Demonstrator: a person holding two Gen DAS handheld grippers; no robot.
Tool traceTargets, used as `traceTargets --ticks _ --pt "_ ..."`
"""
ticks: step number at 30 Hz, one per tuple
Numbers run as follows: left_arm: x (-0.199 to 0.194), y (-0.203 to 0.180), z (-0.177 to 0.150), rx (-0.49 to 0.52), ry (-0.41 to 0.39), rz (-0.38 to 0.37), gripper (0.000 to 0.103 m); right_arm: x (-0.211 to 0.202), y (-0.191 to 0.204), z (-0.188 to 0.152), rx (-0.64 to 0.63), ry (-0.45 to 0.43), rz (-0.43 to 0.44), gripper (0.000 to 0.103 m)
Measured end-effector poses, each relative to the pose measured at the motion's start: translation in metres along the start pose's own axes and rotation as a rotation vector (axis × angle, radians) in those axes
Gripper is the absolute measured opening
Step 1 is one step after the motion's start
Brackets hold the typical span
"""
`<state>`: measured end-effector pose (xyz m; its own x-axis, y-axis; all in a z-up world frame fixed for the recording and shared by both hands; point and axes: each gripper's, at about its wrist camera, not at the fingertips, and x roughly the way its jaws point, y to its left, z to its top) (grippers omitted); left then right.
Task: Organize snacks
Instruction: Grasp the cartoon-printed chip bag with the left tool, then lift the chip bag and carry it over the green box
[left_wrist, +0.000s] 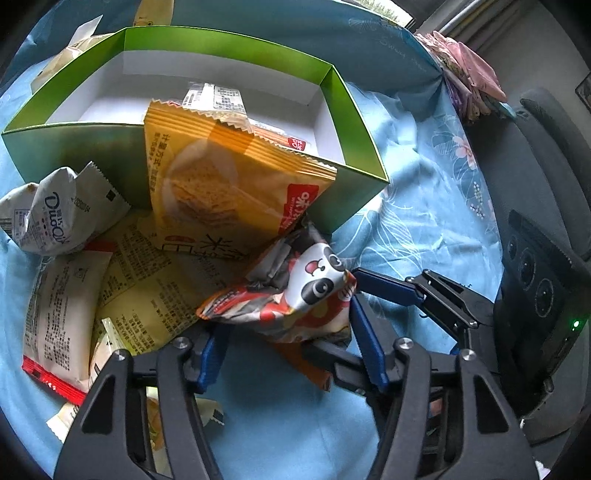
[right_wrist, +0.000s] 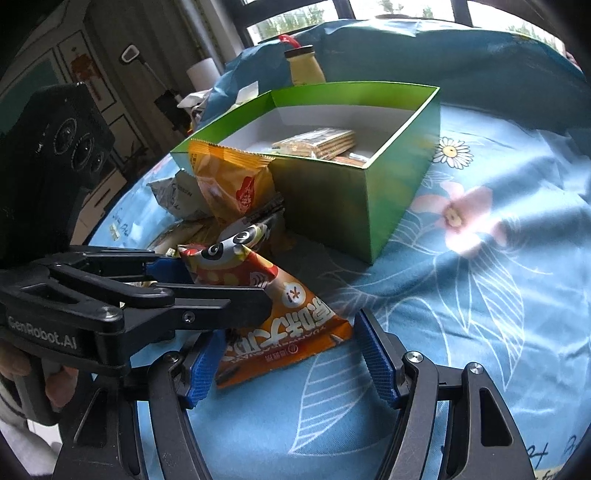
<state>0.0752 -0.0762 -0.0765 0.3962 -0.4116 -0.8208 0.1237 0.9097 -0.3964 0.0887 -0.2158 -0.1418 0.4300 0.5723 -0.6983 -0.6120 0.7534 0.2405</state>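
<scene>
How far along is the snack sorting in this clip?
Early stage. Done: cracker packs lie inside the green box. In hand: both grippers, left and right, work the panda snack bag. Left: the orange packet and white packets remain outside.
</scene>
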Motion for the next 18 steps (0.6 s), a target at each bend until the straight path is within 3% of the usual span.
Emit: traceTargets --ticks 5,12,13,14,18 --pt "0.0 0.003 0.001 -0.002 -0.001 -0.001 0.059 0.004 0.003 0.002 -0.008 -0.006 0.0 0.075" --pt "-0.004 -0.004 -0.005 0.059 -0.004 0.005 0.05 -0.002 0.01 -0.006 -0.013 -0.038 0.004 0.059" --pt "-0.006 -0.004 -0.005 0.06 -0.007 0.002 0.049 -0.004 0.012 -0.007 -0.017 -0.041 0.007 0.054" --pt "-0.009 -0.004 -0.005 0.06 -0.011 -0.003 0.047 -0.007 0.015 -0.008 -0.019 -0.048 0.039 0.038" --pt "-0.015 -0.006 -0.008 0.077 -0.016 -0.003 0.042 -0.011 0.024 -0.016 -0.011 -0.056 0.035 0.037"
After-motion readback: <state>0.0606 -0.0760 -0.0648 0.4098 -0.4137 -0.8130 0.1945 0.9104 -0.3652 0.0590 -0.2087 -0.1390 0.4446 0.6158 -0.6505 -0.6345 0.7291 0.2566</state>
